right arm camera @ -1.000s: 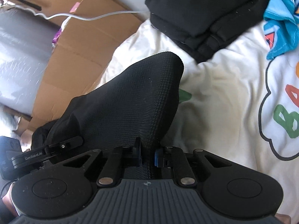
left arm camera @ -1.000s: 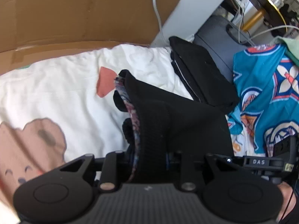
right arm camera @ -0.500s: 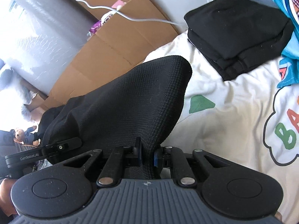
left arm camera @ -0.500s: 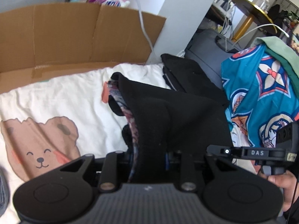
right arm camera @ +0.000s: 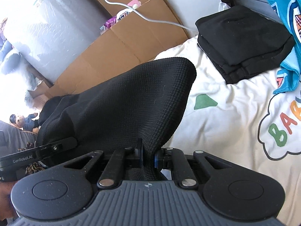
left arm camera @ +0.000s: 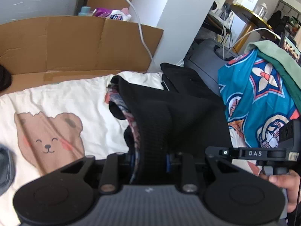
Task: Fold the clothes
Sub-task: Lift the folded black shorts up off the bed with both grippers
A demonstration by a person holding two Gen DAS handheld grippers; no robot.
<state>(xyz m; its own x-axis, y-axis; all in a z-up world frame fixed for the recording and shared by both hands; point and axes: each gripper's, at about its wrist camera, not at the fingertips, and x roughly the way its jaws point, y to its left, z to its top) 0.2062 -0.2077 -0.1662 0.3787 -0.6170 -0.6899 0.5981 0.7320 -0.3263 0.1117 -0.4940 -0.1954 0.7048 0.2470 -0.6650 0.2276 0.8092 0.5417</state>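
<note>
The black knit garment (right arm camera: 120, 101) hangs lifted between both grippers, clear of the white printed bedsheet (right arm camera: 225, 116), its ribbed edge and patterned lining showing in the left wrist view. The left gripper (left arm camera: 150, 160) pinches a thick bunch of that edge; the right gripper (right arm camera: 148, 156) has its jaws pressed nearly together on a thinner fold. Compared with a second ago, both views show more of the room and less sheet: the cardboard box (left arm camera: 75, 43) and the bear print (left arm camera: 49, 137) have slid into fuller sight, so the garment has been raised and carried. That likely means it is being spread or repositioned for a fold. A folded black pile (right arm camera: 244, 43) lies near the turquoise patterned cloth (left arm camera: 259, 101).
</note>
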